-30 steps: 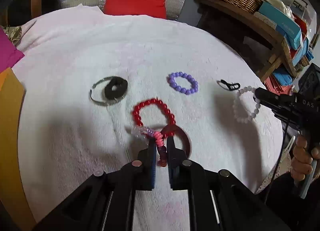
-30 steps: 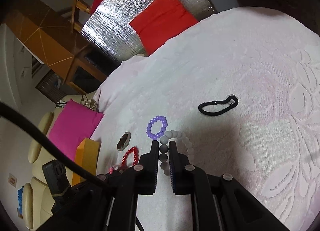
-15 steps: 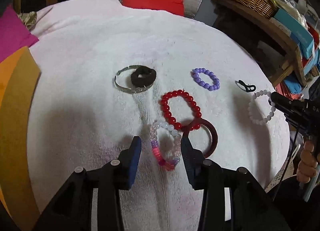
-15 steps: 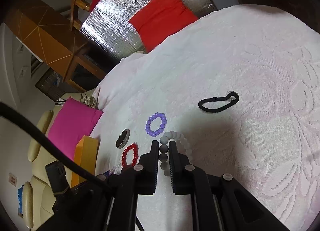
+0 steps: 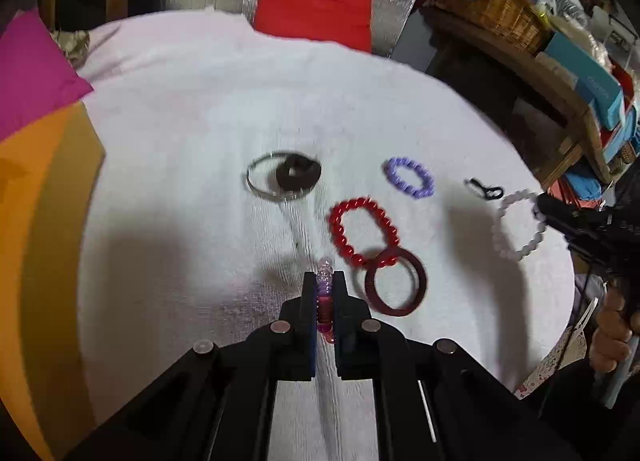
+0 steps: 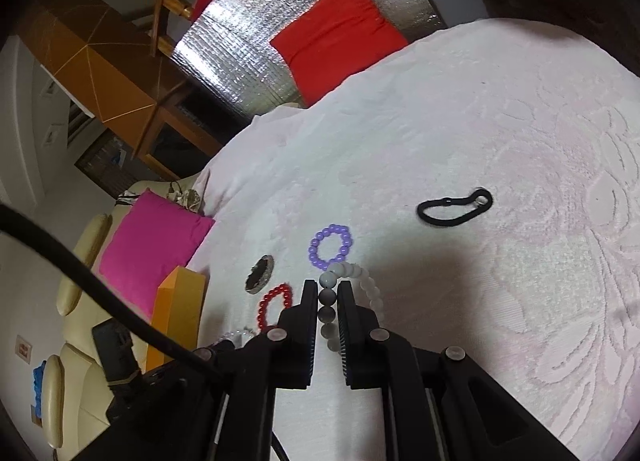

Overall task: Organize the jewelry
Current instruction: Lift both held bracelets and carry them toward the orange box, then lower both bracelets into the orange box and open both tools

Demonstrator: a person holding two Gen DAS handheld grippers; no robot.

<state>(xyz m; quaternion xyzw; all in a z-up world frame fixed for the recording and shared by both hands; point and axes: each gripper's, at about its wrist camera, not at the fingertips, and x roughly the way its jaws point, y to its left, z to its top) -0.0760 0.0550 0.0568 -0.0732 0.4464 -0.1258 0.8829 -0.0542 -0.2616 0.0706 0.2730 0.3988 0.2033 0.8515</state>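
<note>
- The left gripper (image 5: pixel 324 285) had just been closing, and its jaws were clamped on the pink-and-purple bead bracelet (image 5: pixel 325 293), squeezed thin between the pads near the front edge of the white cloth-covered table (image 5: pixel 192 109).
- The right gripper (image 6: pixel 328 293) was pinched on the white bead bracelet (image 6: pixel 370 289); a run of its beads sat between the jaws while the rest looped out to the right on the cloth, close to the table's right edge in the left wrist view.
- Just beside the left gripper lay the dark red bangle (image 5: pixel 396 286), overlapping the red bead bracelet (image 5: pixel 362 231) behind it.
- The purple bead bracelet (image 5: pixel 410 177) lay farther back, near the middle.
- The thin silver bangle (image 5: pixel 256 185) lay left of centre with the black scrunchie (image 5: pixel 298 177) on its right side.
- The black hair tie (image 6: pixel 454 207) lay apart, toward the right edge.
</note>
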